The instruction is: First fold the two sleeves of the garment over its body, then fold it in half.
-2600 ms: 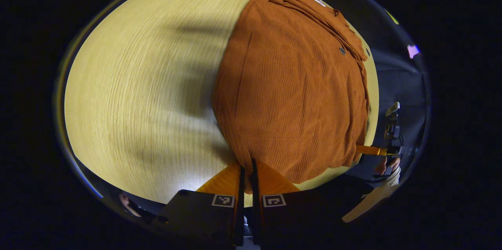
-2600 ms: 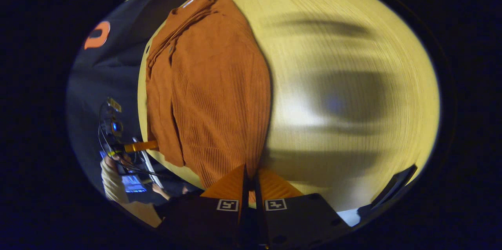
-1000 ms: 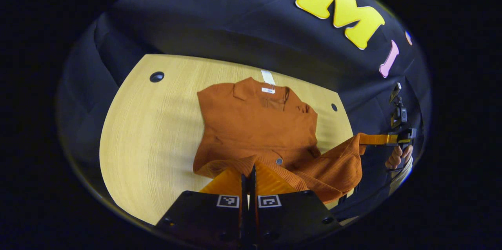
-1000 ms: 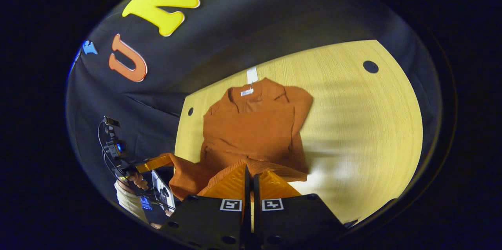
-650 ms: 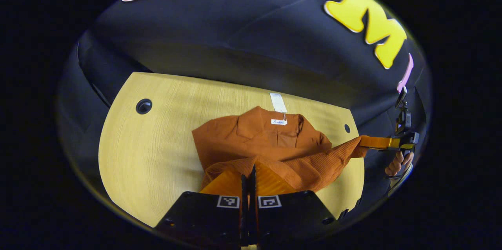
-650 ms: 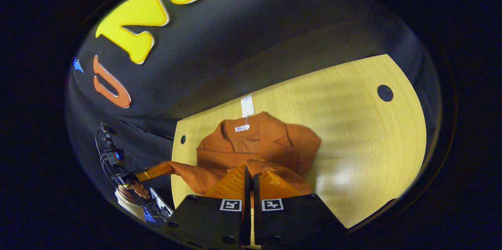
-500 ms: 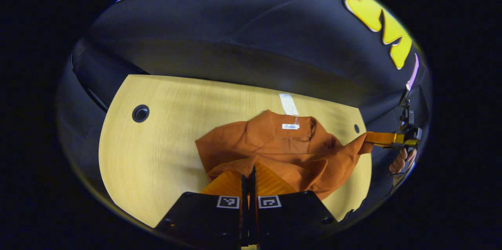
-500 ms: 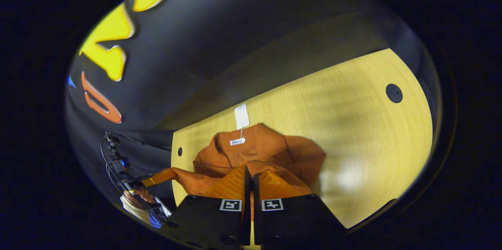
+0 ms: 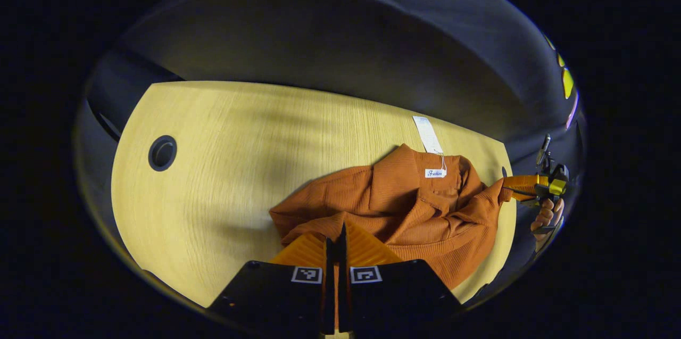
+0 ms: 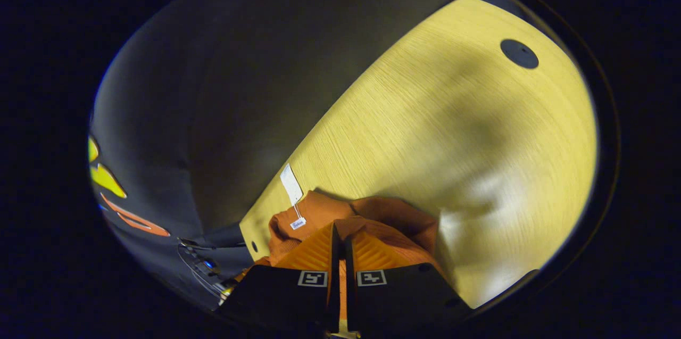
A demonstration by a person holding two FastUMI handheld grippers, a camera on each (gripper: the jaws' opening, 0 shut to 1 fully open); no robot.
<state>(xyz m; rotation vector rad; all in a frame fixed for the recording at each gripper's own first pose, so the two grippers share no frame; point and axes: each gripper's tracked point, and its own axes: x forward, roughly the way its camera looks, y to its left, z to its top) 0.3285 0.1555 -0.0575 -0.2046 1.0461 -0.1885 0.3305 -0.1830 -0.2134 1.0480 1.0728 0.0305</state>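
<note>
Shirt, a rust-orange ribbed one with a collar, lies bunched on the far right part of the light wooden bench, its lower edge lifted over the collar end. In the left gripper view the left gripper has its fingers pressed together on a fold of the shirt's hem at the near side. Farther off at the right, the right gripper, held by a hand, pinches another corner of the same hem, the cloth stretched up to it. In the right gripper view the right gripper fingers are likewise closed on orange fabric. A white hang tag lies flat on the bench beyond the collar, and a small white neck label shows inside it. A dark round grommet hole sits in the bench at the left.
</note>
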